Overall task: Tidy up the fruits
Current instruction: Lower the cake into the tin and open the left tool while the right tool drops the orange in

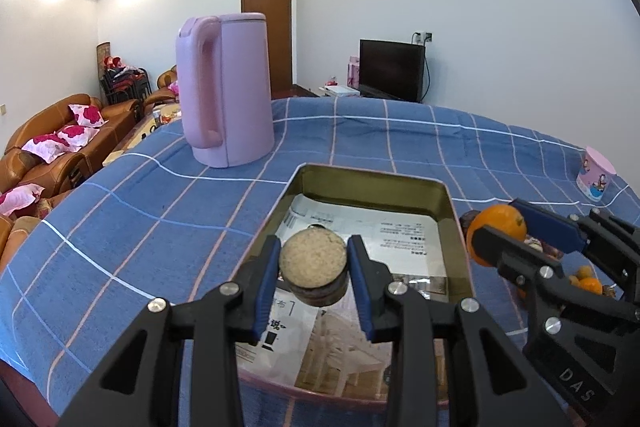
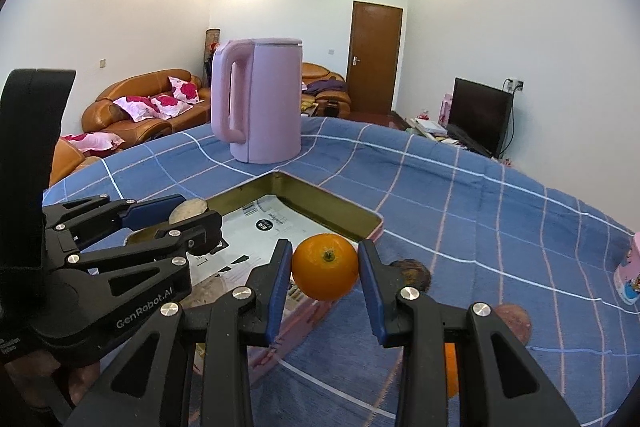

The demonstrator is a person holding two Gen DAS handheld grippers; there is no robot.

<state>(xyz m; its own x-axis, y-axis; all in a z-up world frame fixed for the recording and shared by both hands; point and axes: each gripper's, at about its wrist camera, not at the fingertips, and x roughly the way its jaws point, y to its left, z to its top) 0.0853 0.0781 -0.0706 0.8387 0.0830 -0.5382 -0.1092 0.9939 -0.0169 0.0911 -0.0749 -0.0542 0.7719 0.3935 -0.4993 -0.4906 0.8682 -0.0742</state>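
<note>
My left gripper (image 1: 313, 269) is shut on a round brown cake-like disc (image 1: 313, 263) and holds it above a rectangular metal tin (image 1: 372, 187) lined with printed paper. My right gripper (image 2: 325, 269) is shut on an orange (image 2: 325, 266) and holds it over the tin's right edge (image 2: 372, 223). The right gripper with the orange (image 1: 498, 227) also shows at the right of the left wrist view. The left gripper with the disc (image 2: 188, 213) shows at the left of the right wrist view. More small oranges (image 1: 586, 281) lie on the cloth to the right.
A tall pink kettle (image 1: 226, 87) stands on the blue checked tablecloth (image 1: 140, 219) behind the tin. A pink cup (image 1: 596, 175) stands at the far right. Brown round fruits (image 2: 412, 273) lie right of the tin. Sofas, a door and a TV are beyond the table.
</note>
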